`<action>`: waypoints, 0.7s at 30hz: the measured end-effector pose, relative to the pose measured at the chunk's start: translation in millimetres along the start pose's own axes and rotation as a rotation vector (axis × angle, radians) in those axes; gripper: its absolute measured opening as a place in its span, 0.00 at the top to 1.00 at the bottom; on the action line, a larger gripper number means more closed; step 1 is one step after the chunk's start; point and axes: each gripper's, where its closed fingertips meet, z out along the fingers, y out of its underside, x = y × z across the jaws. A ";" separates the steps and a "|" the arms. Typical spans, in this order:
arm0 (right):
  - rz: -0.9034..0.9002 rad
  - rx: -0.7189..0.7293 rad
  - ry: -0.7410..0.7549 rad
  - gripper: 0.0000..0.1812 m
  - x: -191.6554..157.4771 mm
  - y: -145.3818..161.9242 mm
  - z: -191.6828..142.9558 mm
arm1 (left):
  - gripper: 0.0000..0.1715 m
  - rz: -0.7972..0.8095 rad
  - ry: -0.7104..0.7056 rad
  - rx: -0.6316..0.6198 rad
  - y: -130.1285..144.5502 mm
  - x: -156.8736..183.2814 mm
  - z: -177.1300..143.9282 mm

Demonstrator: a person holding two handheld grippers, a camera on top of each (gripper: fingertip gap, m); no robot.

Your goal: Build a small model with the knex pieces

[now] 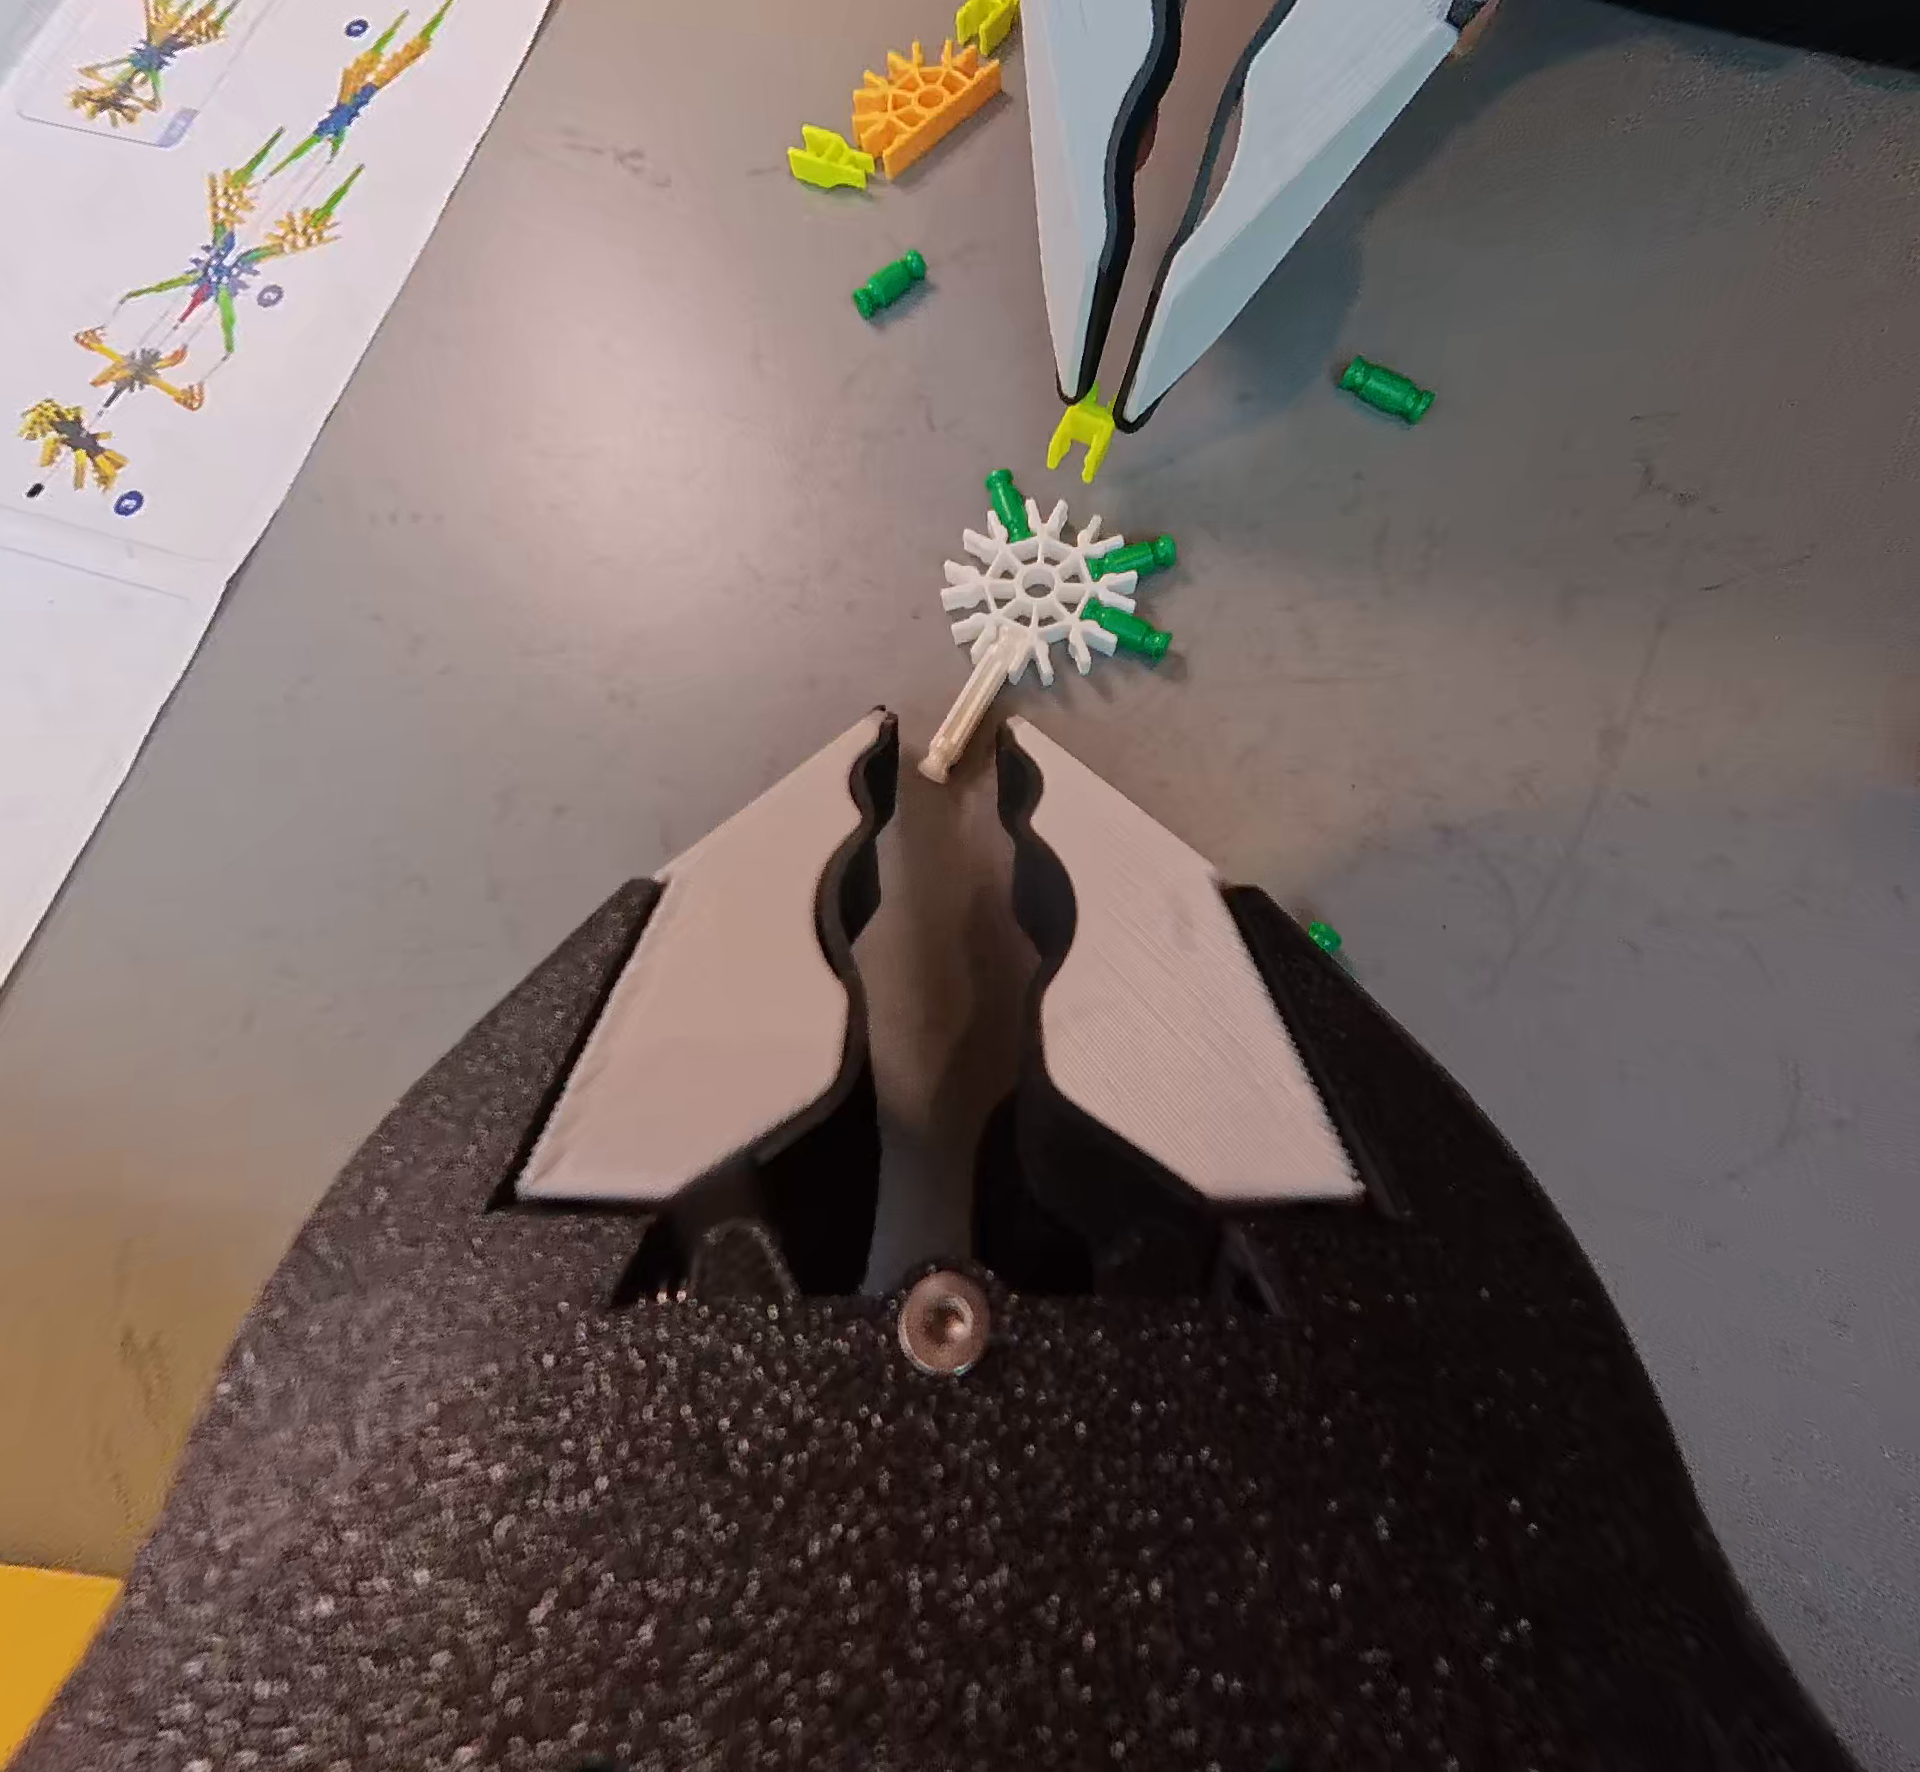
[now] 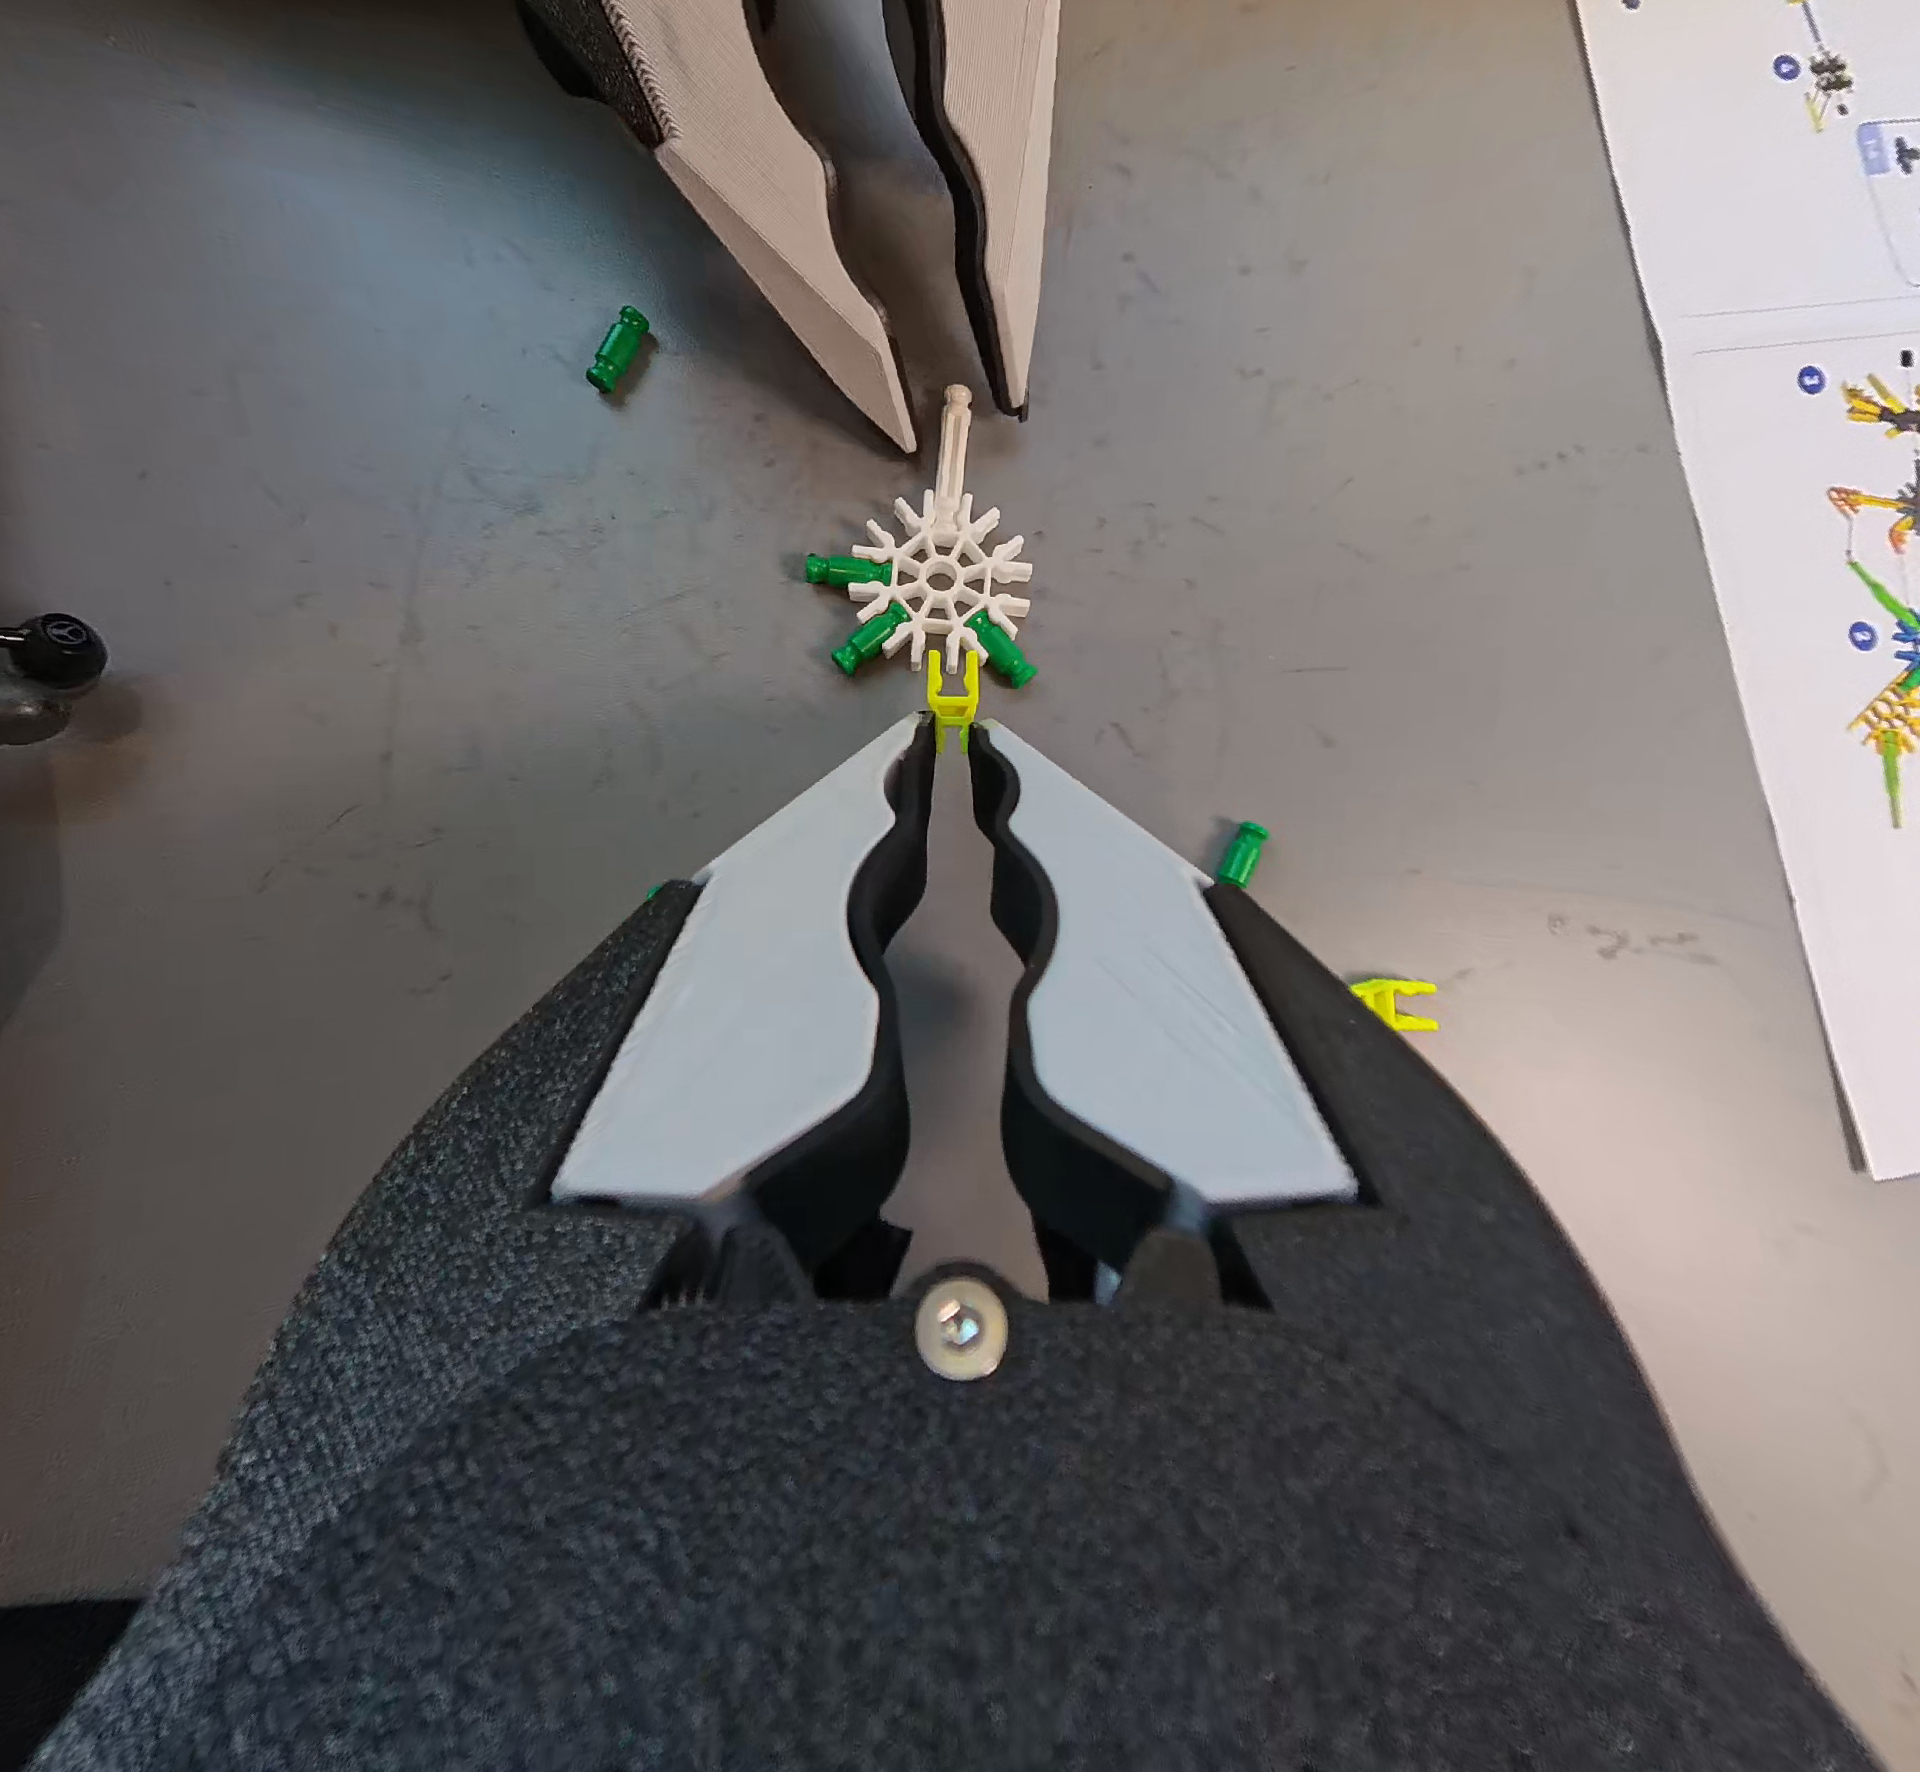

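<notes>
Two claws face across white snowflake connector (image 2: 940, 576): right claw (image 2: 951, 735) pinches yellow clip (image 2: 952, 699) at its 6 o'clock; left claw (image 1: 943, 730) narrowly parted around ivory rod (image 1: 966, 709), grey table (image 1: 1558, 683).

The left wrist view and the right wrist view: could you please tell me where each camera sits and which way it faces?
Left wrist view: on the left gripper, looking along its fingers at the white rod between its open tips; the right gripper faces it.
Right wrist view: on the right gripper, looking the opposite way; its tips pinch a yellow clip.
Shared: white snowflake connector, green rods, grey table, instruction sheet.
</notes>
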 end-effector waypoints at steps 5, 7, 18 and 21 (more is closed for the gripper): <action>0.000 -0.001 -0.004 0.97 -0.5 0.6 0.5 | 0.94 -0.020 0.022 -0.001 1.0 2.8 0.6; 0.001 -0.003 -0.005 0.97 -0.5 1.0 0.9 | 0.95 -0.016 0.024 -0.001 0.9 3.9 0.8; 0.014 -0.013 0.003 0.97 2.3 4.2 0.5 | 0.96 -0.020 0.034 0.003 1.1 4.9 0.6; 0.044 -0.019 0.025 0.97 9.1 7.3 -2.1 | 0.96 -0.018 0.042 0.004 1.7 5.2 -0.1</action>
